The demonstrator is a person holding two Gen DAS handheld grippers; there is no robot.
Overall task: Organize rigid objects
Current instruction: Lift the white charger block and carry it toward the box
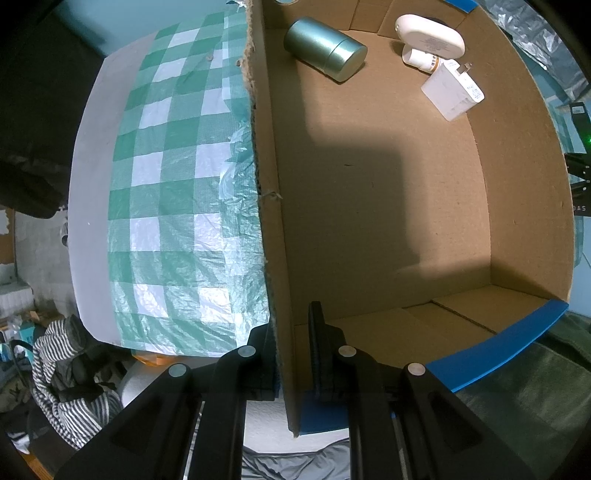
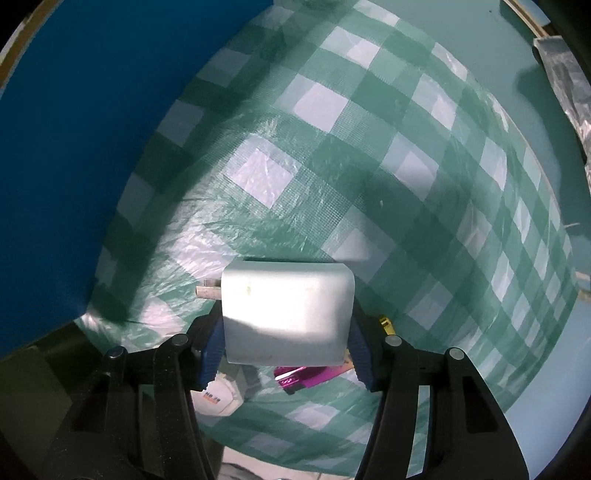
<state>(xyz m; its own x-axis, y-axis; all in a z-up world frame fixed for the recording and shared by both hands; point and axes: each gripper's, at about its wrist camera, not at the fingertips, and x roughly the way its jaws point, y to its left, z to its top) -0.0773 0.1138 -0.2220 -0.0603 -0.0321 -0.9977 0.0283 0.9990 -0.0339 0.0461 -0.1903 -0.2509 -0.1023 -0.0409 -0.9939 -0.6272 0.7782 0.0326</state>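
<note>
An open cardboard box [image 1: 388,206] stands on a green-and-white checked cloth [image 1: 173,192]. At its far end lie a green metal tin [image 1: 325,50], a white oval case [image 1: 430,35], a white pill bottle [image 1: 419,59] and a white plug adapter [image 1: 452,90]. My left gripper [image 1: 291,350] is shut on the box's left wall, one finger outside and one inside. In the right wrist view, a white charger block [image 2: 288,314] sits between the blue pads [image 2: 212,350] of my right gripper [image 2: 286,332]. Both pads touch its sides and its prongs [image 2: 208,288] point left.
Under the right gripper on the cloth [image 2: 369,166] lie a magenta object [image 2: 299,376], a white round item with print [image 2: 218,398] and a small yellow thing [image 2: 384,321]. A blue surface [image 2: 74,147] rises at the left. Striped fabric [image 1: 66,369] lies beyond the table edge.
</note>
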